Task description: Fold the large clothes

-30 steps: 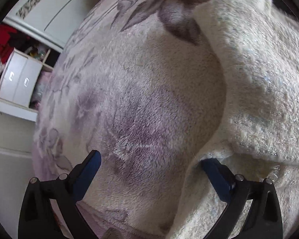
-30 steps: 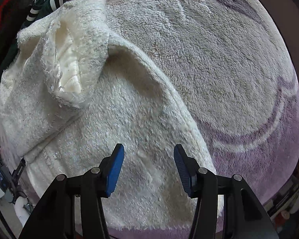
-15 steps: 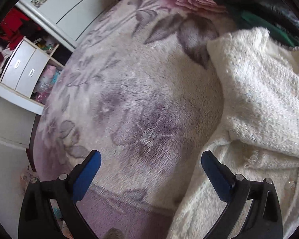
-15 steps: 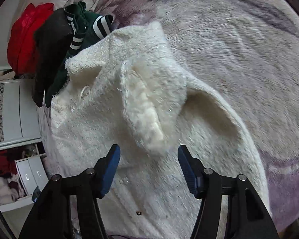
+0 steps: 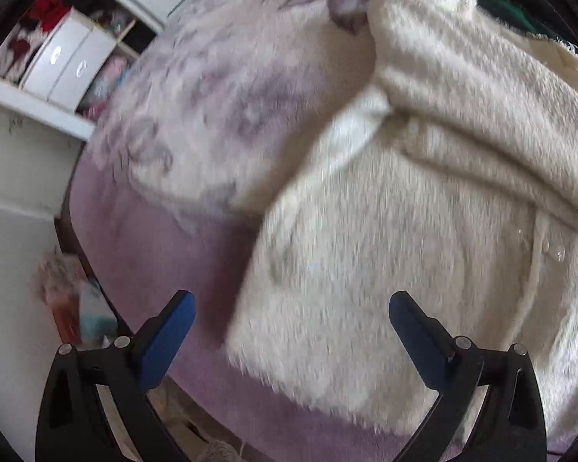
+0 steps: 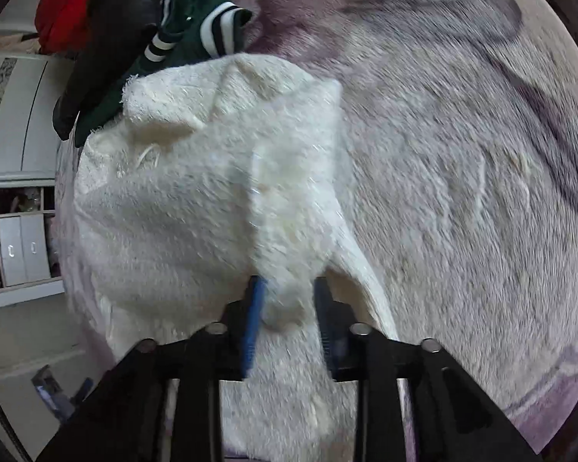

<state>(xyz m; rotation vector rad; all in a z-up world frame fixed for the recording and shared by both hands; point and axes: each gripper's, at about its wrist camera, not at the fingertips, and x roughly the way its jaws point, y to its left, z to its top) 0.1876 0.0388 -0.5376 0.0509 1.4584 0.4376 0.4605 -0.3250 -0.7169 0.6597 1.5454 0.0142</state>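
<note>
A soft bed under a fuzzy purple blanket with big grey flowers [image 6: 462,192]. On it, spread wide, a thick fluffy cream-white coat [image 5: 385,250], near side by the bed's edge.

Right gripper [image 6: 289,300]: blue fingers [image 6: 255,308] closing on a raised fold of the coat, fluff pinched between them. Left gripper [image 5: 289,319]: fingers spread wide over the coat's near left corner, holding nothing.

Best to squeeze the fold well before lifting, then carry it slow and low so the heavy fluff does not slip out. Good to grab the corner with the left too.

Far off, a pile of red, black and green striped clothes [image 6: 142,27]. At the left, white shelves with small drawers [image 5: 61,61].
</note>
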